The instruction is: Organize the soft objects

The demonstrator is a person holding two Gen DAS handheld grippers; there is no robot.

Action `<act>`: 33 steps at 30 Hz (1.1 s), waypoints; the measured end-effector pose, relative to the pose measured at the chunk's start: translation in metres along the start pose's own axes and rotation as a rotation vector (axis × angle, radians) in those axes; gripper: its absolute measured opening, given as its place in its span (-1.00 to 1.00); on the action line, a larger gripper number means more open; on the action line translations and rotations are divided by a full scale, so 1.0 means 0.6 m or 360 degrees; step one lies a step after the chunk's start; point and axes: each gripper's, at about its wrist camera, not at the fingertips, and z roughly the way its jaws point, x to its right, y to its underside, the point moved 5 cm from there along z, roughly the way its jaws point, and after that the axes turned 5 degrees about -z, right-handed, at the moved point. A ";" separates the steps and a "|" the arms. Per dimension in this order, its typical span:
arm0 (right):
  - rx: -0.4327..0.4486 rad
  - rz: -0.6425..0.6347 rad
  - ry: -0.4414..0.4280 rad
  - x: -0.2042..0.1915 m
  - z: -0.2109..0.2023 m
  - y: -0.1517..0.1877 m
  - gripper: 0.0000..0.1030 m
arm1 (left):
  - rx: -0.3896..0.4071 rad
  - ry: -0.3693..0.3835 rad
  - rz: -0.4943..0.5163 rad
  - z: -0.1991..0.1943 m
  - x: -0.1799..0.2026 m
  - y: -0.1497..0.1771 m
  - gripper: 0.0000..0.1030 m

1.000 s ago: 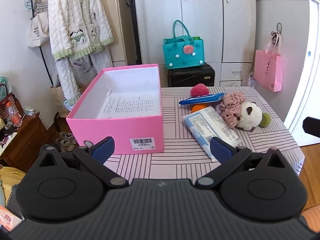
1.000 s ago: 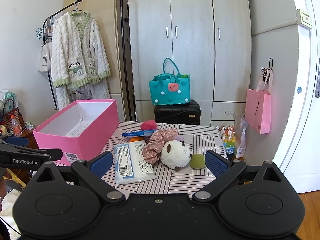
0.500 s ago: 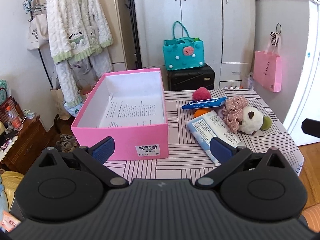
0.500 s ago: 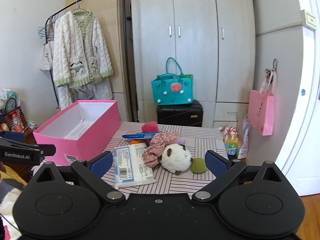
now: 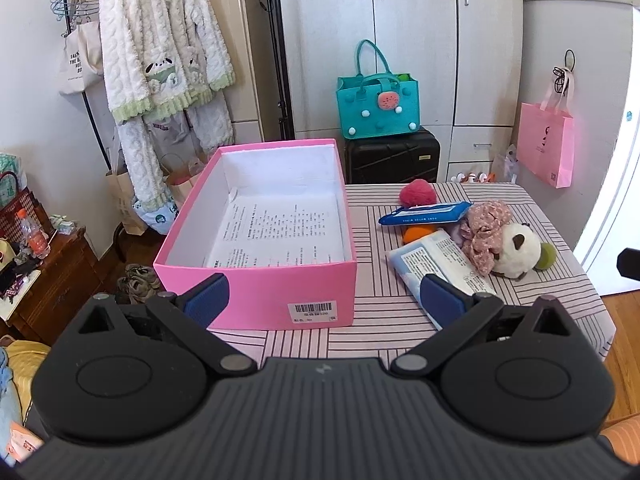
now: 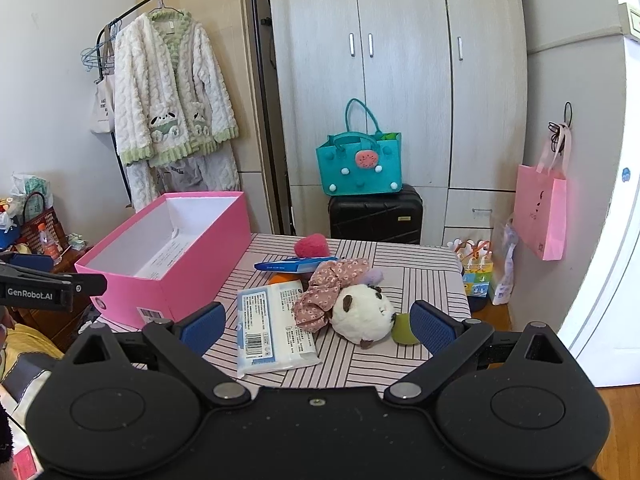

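Observation:
An open pink box point(image 5: 256, 288) point(image 6: 172, 276) stands on the left of the striped table point(image 5: 380, 320), with a printed sheet inside. To its right lie a white panda plush point(image 5: 516, 246) point(image 6: 360, 316), a floral pink scrunchie point(image 5: 482, 226) point(image 6: 324, 288), a green ball point(image 5: 546, 256) point(image 6: 402, 330), a red pom-pom point(image 5: 416, 192) point(image 6: 312, 244), an orange ball point(image 5: 416, 234), a blue packet point(image 5: 424, 214) point(image 6: 296, 265) and a white wipes pack point(image 5: 436, 262) point(image 6: 272, 324). My left gripper point(image 5: 324, 300) is open in front of the box. My right gripper point(image 6: 318, 326) is open in front of the pile.
Behind the table stand a black suitcase point(image 5: 392, 160) with a teal bag point(image 5: 376, 108) and grey wardrobes. A coat rack with a fluffy robe point(image 5: 160, 48) is at back left. A pink bag point(image 5: 546, 144) hangs at right. A wooden side table point(image 5: 44, 280) is at left.
Both grippers have drawn back and risen a little, so the table and box look smaller and further away. Both stay open. Nothing on the table moved.

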 end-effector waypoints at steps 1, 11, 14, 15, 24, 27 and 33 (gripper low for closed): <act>-0.0002 -0.0001 -0.0006 0.000 0.001 0.001 0.95 | -0.0001 0.0000 -0.0002 0.001 0.000 0.000 1.00; -0.0022 -0.0019 -0.0041 -0.003 0.012 0.001 0.95 | -0.0020 0.0004 0.0023 0.009 0.002 -0.002 1.00; -0.0031 -0.0015 -0.0044 0.000 0.014 0.002 0.95 | -0.0031 0.0004 0.0036 0.013 0.004 -0.004 1.00; -0.0031 -0.0016 -0.0046 0.000 0.015 0.002 0.95 | -0.0035 0.0004 0.0042 0.015 0.005 -0.005 1.00; -0.0034 -0.0011 -0.0094 0.008 0.019 -0.009 0.95 | -0.0055 0.0018 0.0132 0.026 0.017 -0.030 1.00; -0.0013 -0.0014 -0.0129 0.013 0.025 -0.012 0.95 | -0.0066 0.0058 0.0218 0.039 0.027 -0.046 1.00; 0.0070 0.0037 -0.0246 0.032 0.066 0.001 0.95 | -0.0090 0.0212 0.0327 0.083 0.051 -0.069 1.00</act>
